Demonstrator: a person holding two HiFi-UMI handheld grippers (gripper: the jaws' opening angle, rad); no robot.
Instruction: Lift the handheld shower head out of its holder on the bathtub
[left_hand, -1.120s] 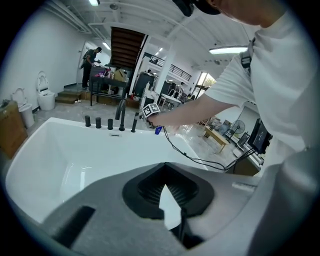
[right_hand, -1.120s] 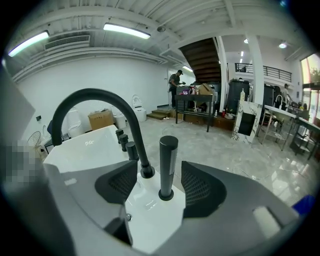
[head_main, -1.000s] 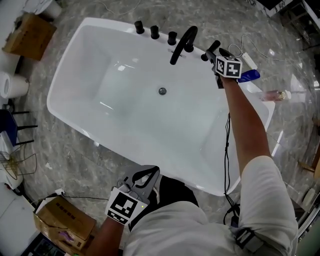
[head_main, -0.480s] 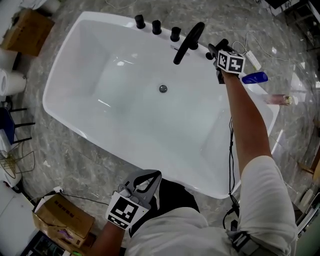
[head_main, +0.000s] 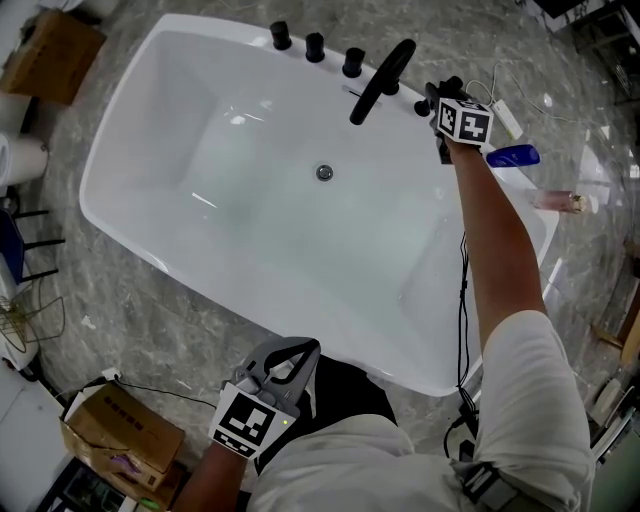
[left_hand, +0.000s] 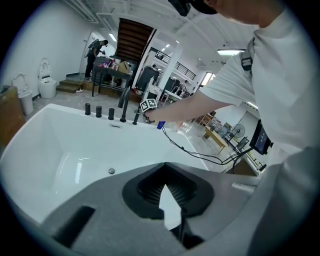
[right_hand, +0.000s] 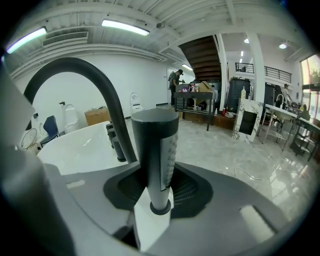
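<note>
The handheld shower head is standing upright on the rim of the bathtub, just beside the curved spout. The right gripper is closing its jaws on it, with the pads meeting its sides. The left gripper is hanging near the person's body, outside the tub, its jaws together and holding nothing.
</note>
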